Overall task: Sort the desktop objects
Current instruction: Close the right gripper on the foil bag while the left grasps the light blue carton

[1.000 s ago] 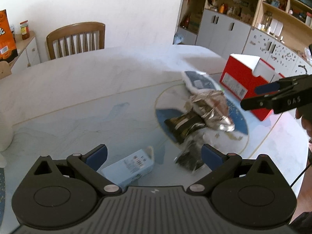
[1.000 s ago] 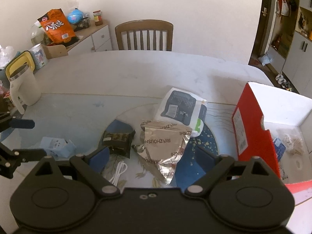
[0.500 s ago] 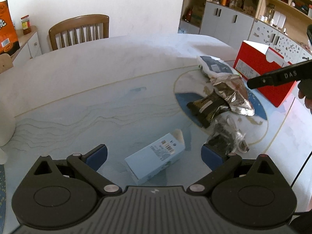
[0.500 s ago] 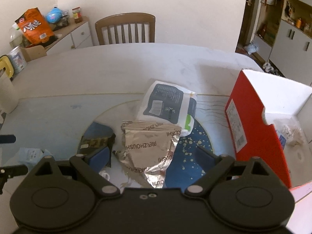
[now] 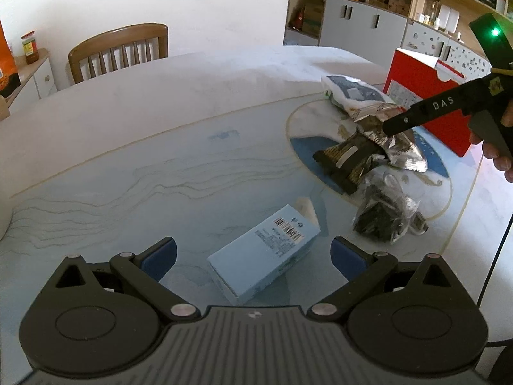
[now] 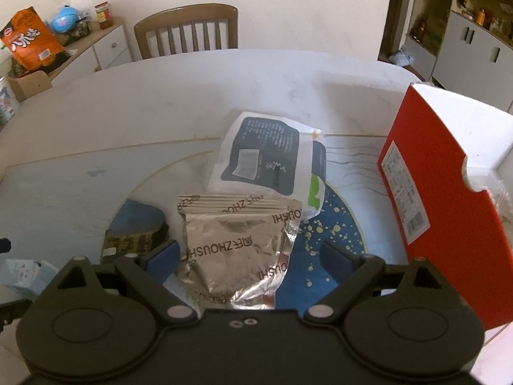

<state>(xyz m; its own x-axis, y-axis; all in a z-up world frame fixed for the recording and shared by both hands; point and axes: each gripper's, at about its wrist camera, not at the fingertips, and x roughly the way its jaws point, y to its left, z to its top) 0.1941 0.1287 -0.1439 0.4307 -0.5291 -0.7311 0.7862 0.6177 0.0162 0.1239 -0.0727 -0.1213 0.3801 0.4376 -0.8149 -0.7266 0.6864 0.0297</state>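
One blue box (image 5: 266,253) is laid flat, long axis diagonal, barcode end far-right. Both grippers, left (image 5: 253,256) and right (image 6: 248,256), are spread wide, empty; one silver pouch (image 6: 237,250) is framed.

You have soft, even daylight in both views. Ahead of your grippers the table (image 5: 198,73) washes out pale at its far side, and the wall (image 6: 288,3) behind it is nearly blown white. The foil pouch (image 6: 237,243) between your right fingers throws glare. Shadows are faint. Straight lines bow toward the edges, and the corners go dark.
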